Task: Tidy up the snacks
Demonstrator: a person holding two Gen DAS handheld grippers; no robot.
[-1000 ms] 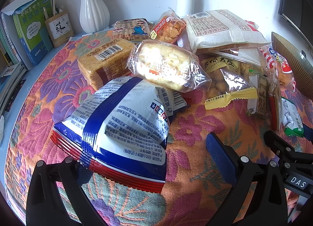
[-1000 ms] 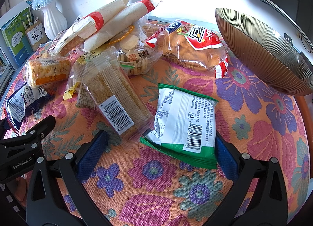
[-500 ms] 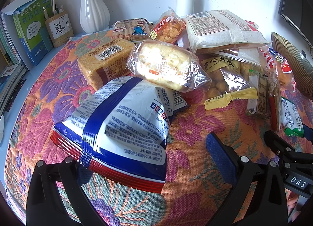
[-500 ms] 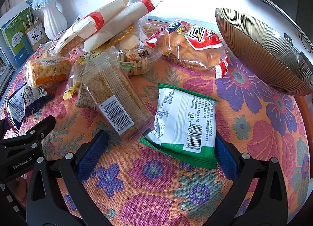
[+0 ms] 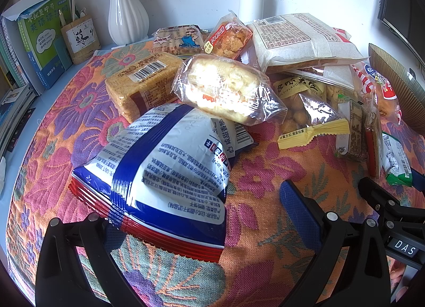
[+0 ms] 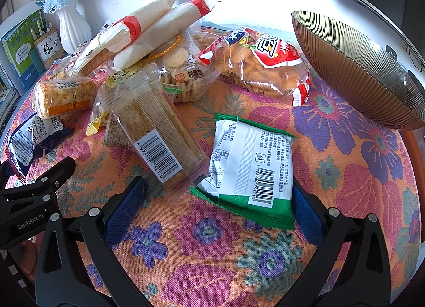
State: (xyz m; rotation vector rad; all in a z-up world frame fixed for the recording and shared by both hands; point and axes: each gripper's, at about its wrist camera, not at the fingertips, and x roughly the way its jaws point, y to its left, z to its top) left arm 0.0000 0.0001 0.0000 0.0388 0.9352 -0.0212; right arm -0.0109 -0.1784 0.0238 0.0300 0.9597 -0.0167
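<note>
A heap of snack packets covers a floral tablecloth (image 6: 353, 187). In the left wrist view a puffy blue, white and red bag (image 5: 164, 174) lies between the wide-apart fingers of my left gripper (image 5: 199, 208); its left finger is hidden behind the bag and the right pad (image 5: 300, 214) stands apart from it. Behind the bag sit a clear-wrapped bread (image 5: 225, 89) and an orange cracker block (image 5: 140, 81). In the right wrist view a green and white packet (image 6: 252, 166) lies flat between the fingers of my open right gripper (image 6: 216, 187), close to its right pad.
A ribbed gold bowl (image 6: 358, 68) stands at the right. A clear cracker pack (image 6: 159, 134), a red and white chip bag (image 6: 265, 65) and long rice-cracker bags (image 6: 159, 31) lie behind. A white vase (image 5: 127, 15) and books (image 5: 39, 36) stand at the back left.
</note>
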